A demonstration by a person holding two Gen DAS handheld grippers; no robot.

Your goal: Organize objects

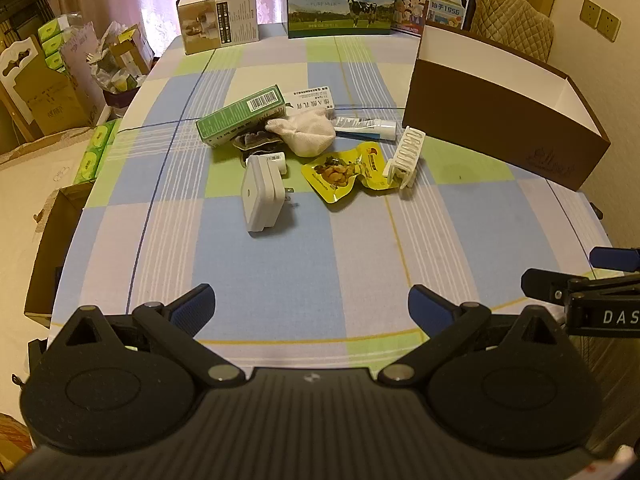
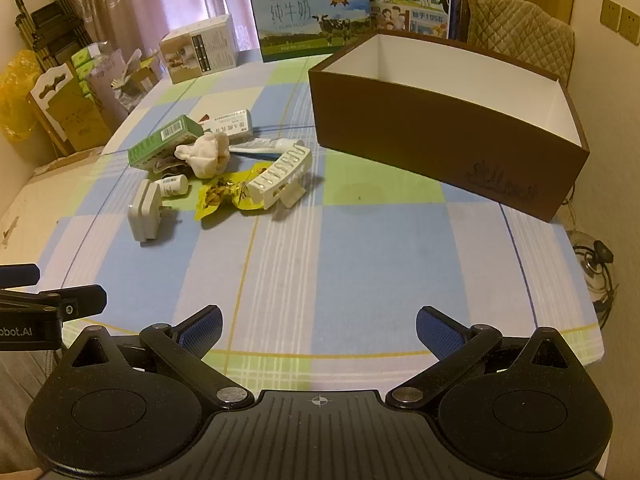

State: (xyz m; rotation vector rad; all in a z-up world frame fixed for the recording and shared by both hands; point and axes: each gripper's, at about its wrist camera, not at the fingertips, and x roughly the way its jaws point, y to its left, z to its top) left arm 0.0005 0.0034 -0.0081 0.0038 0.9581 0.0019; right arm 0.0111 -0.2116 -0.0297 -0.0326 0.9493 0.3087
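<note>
Brown box [image 2: 440, 128] beside small-item clutter — left hand-held gripper [image 1: 311, 305] spread, right hand-held gripper [image 2: 319, 326] spread.

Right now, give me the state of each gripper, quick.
Left gripper: open, holding nothing, above the table's near edge.
Right gripper: open, holding nothing, above the table's near edge.

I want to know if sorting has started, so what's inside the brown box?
Nothing shows inside the brown box: only bare white inner walls. Its near wall hides the floor in both views, so a low item could lie unseen.
</note>
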